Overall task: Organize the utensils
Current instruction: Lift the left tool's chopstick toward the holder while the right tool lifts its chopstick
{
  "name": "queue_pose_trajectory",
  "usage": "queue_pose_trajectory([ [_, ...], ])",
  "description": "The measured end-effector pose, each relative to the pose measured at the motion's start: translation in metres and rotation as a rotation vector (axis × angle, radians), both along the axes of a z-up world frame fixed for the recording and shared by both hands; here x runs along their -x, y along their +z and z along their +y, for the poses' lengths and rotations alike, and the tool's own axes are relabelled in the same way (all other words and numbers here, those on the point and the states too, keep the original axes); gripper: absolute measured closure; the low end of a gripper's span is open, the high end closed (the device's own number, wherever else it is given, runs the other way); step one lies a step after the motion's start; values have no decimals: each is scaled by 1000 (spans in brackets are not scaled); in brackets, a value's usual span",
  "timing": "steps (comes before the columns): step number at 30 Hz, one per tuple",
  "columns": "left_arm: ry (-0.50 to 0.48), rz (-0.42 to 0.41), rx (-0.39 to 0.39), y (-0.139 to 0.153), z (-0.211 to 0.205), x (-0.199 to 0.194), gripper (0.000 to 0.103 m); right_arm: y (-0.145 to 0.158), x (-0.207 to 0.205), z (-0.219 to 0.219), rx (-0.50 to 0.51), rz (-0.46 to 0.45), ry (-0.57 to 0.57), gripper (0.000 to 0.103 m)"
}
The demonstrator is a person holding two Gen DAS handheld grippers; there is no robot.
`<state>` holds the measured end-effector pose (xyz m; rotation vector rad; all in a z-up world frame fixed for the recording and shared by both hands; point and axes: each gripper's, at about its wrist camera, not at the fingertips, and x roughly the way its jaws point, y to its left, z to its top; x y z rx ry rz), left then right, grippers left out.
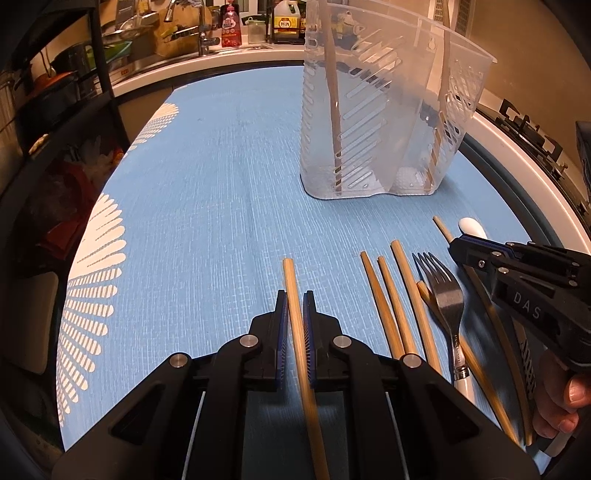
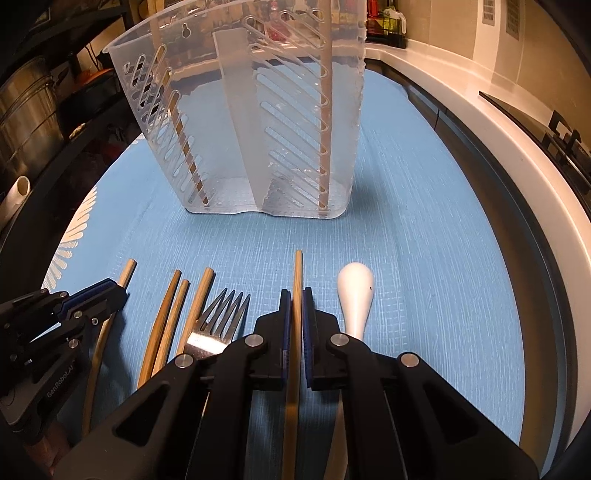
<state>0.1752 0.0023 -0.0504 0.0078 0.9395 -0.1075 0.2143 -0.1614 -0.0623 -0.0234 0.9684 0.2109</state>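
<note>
A clear slotted plastic utensil holder (image 1: 384,110) stands on the blue mat (image 1: 221,184), with two wooden chopsticks inside; it also shows in the right wrist view (image 2: 243,110). My left gripper (image 1: 295,299) is closed around a wooden chopstick (image 1: 291,288) lying at the left of the row. My right gripper (image 2: 296,295) is closed around another wooden chopstick (image 2: 297,269); it also shows in the left wrist view (image 1: 458,245). Between them lie three chopsticks (image 1: 388,295) and a metal fork (image 1: 443,288). A white spoon handle (image 2: 356,291) lies right of the right gripper.
A white counter edge (image 2: 480,122) curves around the mat on the right, with a stove (image 1: 528,129) beyond it. A sink with bottles (image 1: 229,33) is at the back. Dark shelves with pots (image 2: 26,110) stand on the left.
</note>
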Motion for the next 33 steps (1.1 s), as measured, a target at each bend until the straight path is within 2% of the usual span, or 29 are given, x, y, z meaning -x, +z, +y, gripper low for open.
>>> queue_pose_trajectory([
  [12, 18, 14, 11, 1, 7, -7, 95, 0, -8, -3, -31, 23, -10, 96],
  [33, 21, 10, 0, 1, 4, -12, 95, -1, -8, 4, 0, 1, 5, 96],
])
